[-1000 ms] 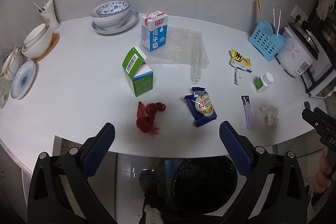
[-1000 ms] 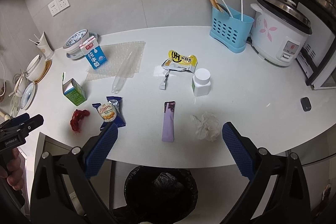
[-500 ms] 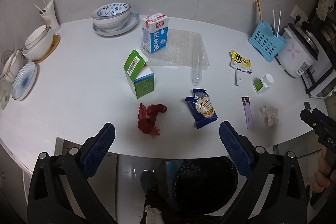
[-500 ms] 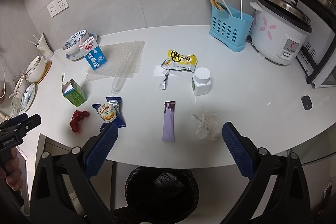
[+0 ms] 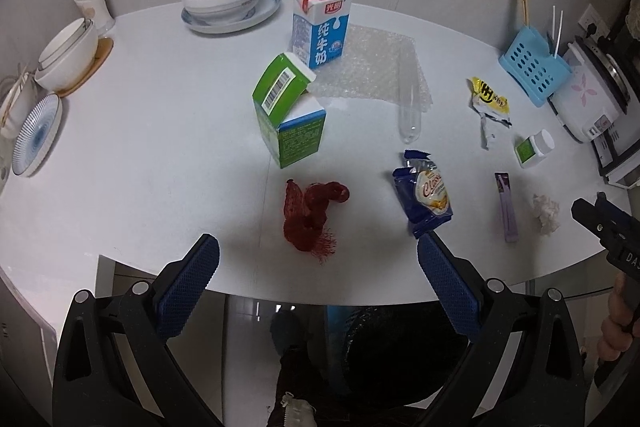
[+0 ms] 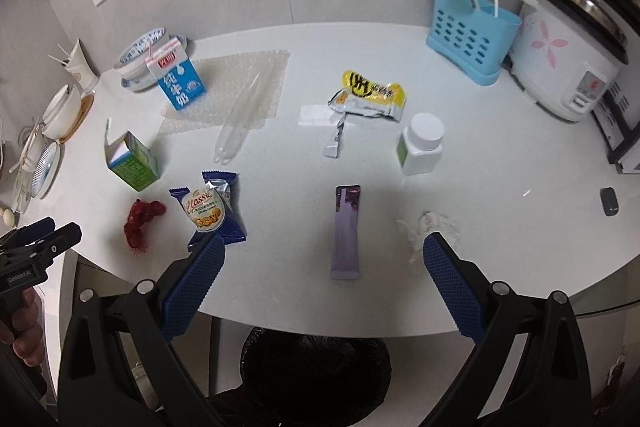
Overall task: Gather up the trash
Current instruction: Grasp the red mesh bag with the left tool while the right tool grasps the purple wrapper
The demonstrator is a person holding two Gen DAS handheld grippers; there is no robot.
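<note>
White surface [image 5: 160,147]: rounded front edge, bare at left.
Left claw [image 5: 318,281]: held apart, empty, at the edge by red net [image 5: 310,213].
Right claw [image 6: 324,281]: held apart, empty, over purple sachet [image 6: 346,233].

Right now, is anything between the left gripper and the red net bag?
Nothing visible. The left gripper is open at the table edge, and the red net bag lies just beyond it on bare tabletop. The green carton stands behind the bag.
</note>
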